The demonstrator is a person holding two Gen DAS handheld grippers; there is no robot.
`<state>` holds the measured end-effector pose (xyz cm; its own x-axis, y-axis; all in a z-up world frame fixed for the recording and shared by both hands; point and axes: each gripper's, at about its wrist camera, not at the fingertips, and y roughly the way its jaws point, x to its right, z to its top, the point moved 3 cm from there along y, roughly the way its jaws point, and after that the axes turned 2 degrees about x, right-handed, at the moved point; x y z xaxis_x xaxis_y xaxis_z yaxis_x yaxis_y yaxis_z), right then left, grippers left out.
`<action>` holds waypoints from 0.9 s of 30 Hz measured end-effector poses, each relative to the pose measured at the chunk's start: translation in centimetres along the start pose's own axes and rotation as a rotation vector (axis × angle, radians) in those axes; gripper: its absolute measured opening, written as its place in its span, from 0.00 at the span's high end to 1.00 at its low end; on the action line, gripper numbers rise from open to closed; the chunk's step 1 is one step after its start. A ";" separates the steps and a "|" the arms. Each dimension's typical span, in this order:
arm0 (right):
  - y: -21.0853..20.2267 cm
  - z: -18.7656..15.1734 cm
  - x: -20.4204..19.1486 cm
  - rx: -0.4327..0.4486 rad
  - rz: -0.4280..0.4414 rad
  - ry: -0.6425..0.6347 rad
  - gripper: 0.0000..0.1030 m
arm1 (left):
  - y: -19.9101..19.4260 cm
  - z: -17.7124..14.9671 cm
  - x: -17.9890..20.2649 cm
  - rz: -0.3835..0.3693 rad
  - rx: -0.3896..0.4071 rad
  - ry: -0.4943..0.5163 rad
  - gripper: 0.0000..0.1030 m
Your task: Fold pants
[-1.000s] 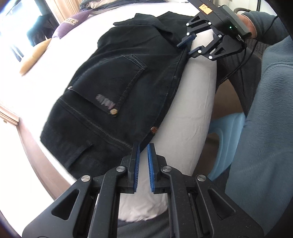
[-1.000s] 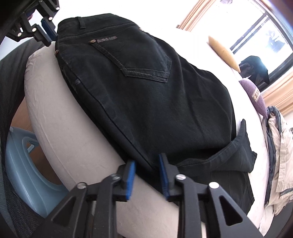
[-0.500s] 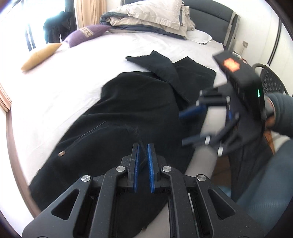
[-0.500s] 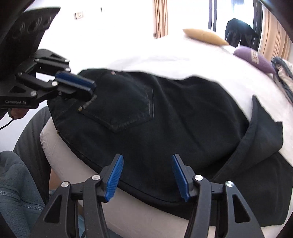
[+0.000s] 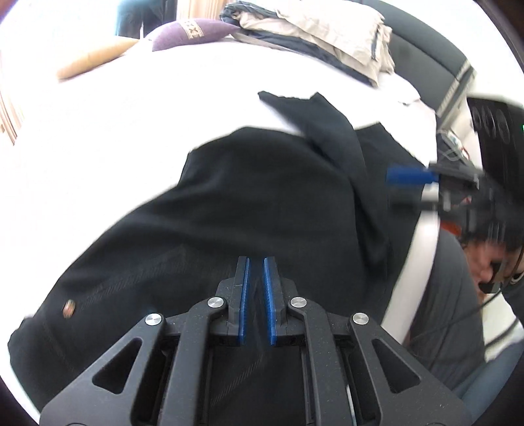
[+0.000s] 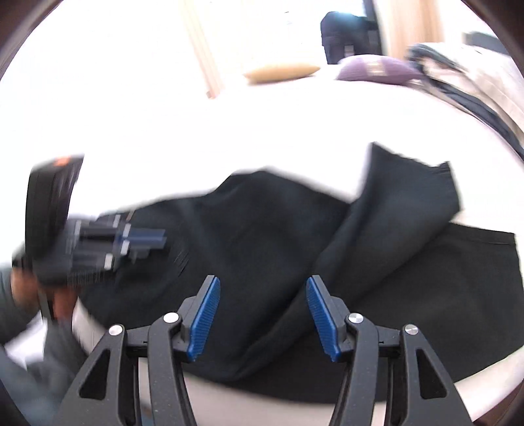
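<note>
Black pants lie spread on the white bed, waist end at the near edge, one leg end folded back over the other. They also fill the middle of the right wrist view. My left gripper is shut on the pants fabric near the waist, with cloth between its blue pads. My right gripper is open and empty just above the pants; it shows blurred at the right of the left wrist view. The left gripper shows blurred at the left of the right wrist view.
A tan pillow, a purple cushion and a folded beige and dark blanket lie at the far side of the bed. A dark headboard stands at the right. The person's grey clothing is at the near right.
The left gripper has risen over the bed with the waist fabric pinched in it. The right gripper has opened wide and let go of the pants edge, then moved right.
</note>
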<state>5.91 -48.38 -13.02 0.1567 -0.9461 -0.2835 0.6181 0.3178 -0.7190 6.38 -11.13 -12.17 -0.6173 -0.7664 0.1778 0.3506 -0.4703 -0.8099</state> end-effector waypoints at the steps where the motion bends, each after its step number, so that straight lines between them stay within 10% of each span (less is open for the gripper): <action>1: 0.0 1.8 1.6 0.014 -0.040 0.038 0.42 | 0.6 0.8 0.2 -0.001 -0.002 -0.013 0.92; 11: 8.7 11.3 10.6 -0.103 -0.297 0.094 0.41 | 6.3 0.0 -0.5 -0.051 -0.082 -0.121 0.92; 24: 18.2 13.3 14.8 -0.224 -0.487 0.159 0.41 | 6.9 -0.8 0.3 -0.044 -0.078 -0.104 0.92; 27: 18.4 13.5 14.7 -0.224 -0.472 0.132 0.70 | 6.8 -0.9 0.7 -0.031 -0.076 -0.094 0.92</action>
<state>29.96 -57.26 -21.81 -0.2055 -0.9780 0.0363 0.4163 -0.1209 -0.9011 7.73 -14.47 -18.05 -0.5568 -0.7914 0.2523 0.2761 -0.4628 -0.8423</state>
